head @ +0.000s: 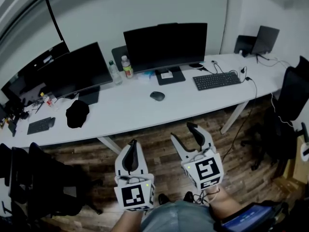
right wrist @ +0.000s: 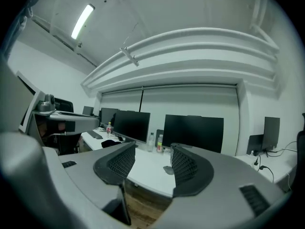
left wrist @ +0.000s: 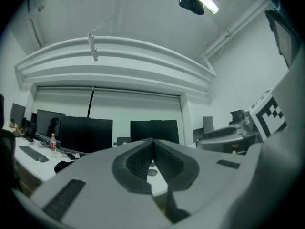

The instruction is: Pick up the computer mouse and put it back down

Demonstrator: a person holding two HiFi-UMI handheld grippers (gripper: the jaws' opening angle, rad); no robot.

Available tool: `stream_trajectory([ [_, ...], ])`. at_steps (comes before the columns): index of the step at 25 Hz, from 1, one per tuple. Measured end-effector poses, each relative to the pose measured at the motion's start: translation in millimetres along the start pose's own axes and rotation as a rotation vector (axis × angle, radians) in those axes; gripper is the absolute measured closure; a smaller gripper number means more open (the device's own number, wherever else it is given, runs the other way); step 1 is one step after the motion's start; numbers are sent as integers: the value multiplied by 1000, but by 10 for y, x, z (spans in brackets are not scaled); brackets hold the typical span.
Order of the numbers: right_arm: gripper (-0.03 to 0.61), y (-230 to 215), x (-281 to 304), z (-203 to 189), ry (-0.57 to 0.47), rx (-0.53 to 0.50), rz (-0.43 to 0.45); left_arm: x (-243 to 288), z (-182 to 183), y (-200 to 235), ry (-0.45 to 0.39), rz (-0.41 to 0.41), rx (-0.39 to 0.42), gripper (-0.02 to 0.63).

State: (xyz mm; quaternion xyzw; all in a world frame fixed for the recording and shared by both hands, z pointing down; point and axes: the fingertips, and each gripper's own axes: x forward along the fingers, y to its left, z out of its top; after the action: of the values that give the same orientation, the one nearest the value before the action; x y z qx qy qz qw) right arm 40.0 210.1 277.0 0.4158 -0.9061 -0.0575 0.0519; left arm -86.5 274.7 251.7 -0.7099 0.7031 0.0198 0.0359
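Note:
A dark grey computer mouse (head: 157,95) lies on the long white desk (head: 120,115), in front of the right-hand monitor (head: 165,45). In the right gripper view the mouse (right wrist: 167,169) shows small, far off between the jaws. Both grippers hang over the wooden floor, short of the desk's near edge and well apart from the mouse. My left gripper (head: 131,144) is shut, its pads meeting with nothing between them (left wrist: 152,144). My right gripper (head: 185,131) stands open and empty (right wrist: 153,149).
On the desk stand a second monitor (head: 77,69), two bottles (head: 126,66), a black cap (head: 77,113), a keyboard (head: 216,80) and a small keyboard (head: 40,125). Black chairs sit at left (head: 34,178) and right (head: 292,93). Desk legs (head: 235,115) stand ahead.

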Motion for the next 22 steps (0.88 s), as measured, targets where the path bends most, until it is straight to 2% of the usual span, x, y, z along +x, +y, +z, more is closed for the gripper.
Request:
stream_trajectory([
  [9,351,86,187,2,-2,-12,-50,165,-125,250,9,-47,-27,609],
  [14,359,102,228,-177,45,3,-62,259,-295,278,36,-69,-27,609],
  [22,367,-117,471,-479,90,57,-67,605,-577,192,108,-90,-20,609],
])
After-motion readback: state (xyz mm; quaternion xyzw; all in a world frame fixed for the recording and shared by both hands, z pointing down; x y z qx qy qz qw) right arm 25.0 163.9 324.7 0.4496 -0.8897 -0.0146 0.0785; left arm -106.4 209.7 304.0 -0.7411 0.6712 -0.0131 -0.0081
